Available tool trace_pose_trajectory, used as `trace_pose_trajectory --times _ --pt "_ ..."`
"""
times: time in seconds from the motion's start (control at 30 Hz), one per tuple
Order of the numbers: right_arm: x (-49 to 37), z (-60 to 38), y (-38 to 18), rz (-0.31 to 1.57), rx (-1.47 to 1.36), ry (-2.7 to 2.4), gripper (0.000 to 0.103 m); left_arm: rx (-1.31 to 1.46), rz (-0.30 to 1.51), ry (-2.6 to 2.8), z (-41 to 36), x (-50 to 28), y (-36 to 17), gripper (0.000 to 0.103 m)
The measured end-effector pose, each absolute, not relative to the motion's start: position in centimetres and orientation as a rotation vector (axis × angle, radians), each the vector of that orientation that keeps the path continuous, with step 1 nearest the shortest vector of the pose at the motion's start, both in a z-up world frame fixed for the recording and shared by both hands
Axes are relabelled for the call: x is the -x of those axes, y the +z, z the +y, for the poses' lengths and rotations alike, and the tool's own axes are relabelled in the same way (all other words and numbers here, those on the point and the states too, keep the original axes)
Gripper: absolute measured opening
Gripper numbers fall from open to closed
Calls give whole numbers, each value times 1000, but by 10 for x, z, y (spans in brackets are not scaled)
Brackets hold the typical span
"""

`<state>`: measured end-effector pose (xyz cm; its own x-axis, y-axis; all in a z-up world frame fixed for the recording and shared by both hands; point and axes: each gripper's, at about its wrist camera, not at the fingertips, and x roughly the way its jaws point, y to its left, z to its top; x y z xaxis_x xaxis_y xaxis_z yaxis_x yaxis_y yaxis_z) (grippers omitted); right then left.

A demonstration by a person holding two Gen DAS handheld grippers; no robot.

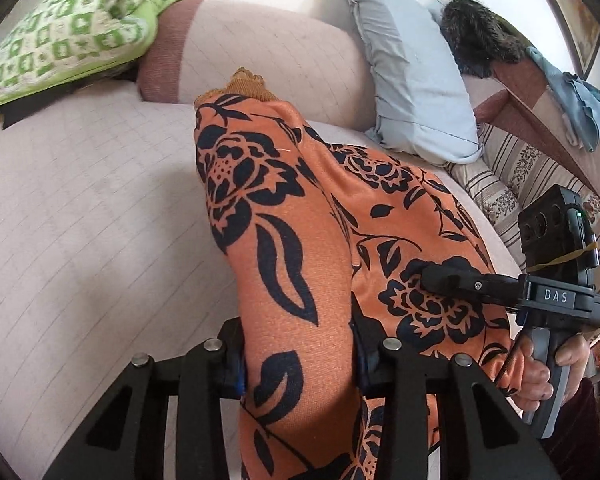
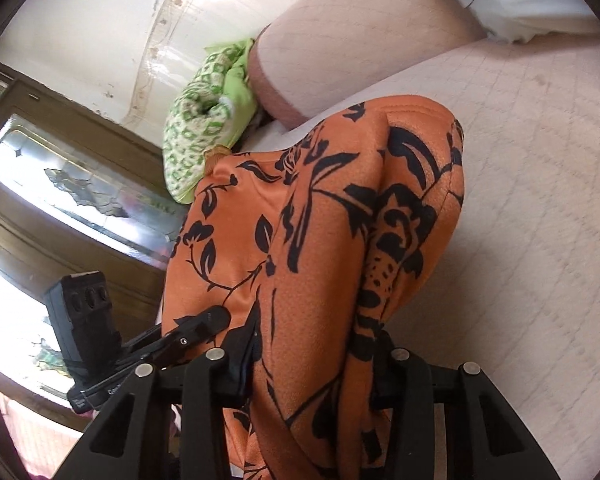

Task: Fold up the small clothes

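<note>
An orange garment with a black flower print [image 1: 300, 216] hangs lifted above the pale quilted sofa seat [image 1: 80, 200]. My left gripper [image 1: 300, 364] is shut on its fabric, which bulges up between the fingers. My right gripper [image 2: 312, 364] is shut on the same garment [image 2: 320, 220], which drapes forward over its fingers. The right gripper also shows in the left wrist view [image 1: 452, 280], pinching the cloth at the right. The left gripper shows in the right wrist view [image 2: 204, 320], low at the left. A mustard cuff [image 1: 246, 82] tops the garment.
A green-and-white patterned cushion [image 1: 60, 44] lies at the back left beside a pinkish bolster [image 1: 260, 52]. A grey-blue pillow [image 1: 412, 68] leans at the back right, with a dark furry item [image 1: 480, 36], blue cloth [image 1: 580, 108] and a striped cushion [image 1: 512, 168]. A wooden glazed door [image 2: 60, 184] stands behind.
</note>
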<state>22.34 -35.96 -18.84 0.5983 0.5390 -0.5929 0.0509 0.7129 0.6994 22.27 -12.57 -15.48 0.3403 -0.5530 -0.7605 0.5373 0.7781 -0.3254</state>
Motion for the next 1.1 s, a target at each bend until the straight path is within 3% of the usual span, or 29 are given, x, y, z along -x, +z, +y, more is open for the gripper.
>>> trace_pose_trajectory --times 0.33,0.4,0.5,0.6,0.77,0.83,0.93,1.1 --pt "-213 -307 -215 994 -747 323 42 -43 1087 -623 -96 -212 -184 45" --pt "-211 -303 -224 1050 -685 266 46 -84 1099 -548 -94 -214 -192 54" --pt "-212 -305 -229 1086 -626 186 62 -96 1064 -484 -87 -216 -184 68" --pt "-208 -317 -218 1046 -626 153 62 -65 991 -406 -75 -217 -170 77" --pt "-201 -325 -175 850 -533 78 62 -71 969 -365 -70 -220 -169 77" --pt "-197 -315 -165 803 -501 115 60 -127 955 -346 -81 -219 -171 77" --pt "-203 -291 -164 816 -455 189 38 -189 934 -341 -91 -214 -174 77" --pt "-209 -280 -200 966 -419 164 37 -270 927 -329 -95 -210 -184 77"
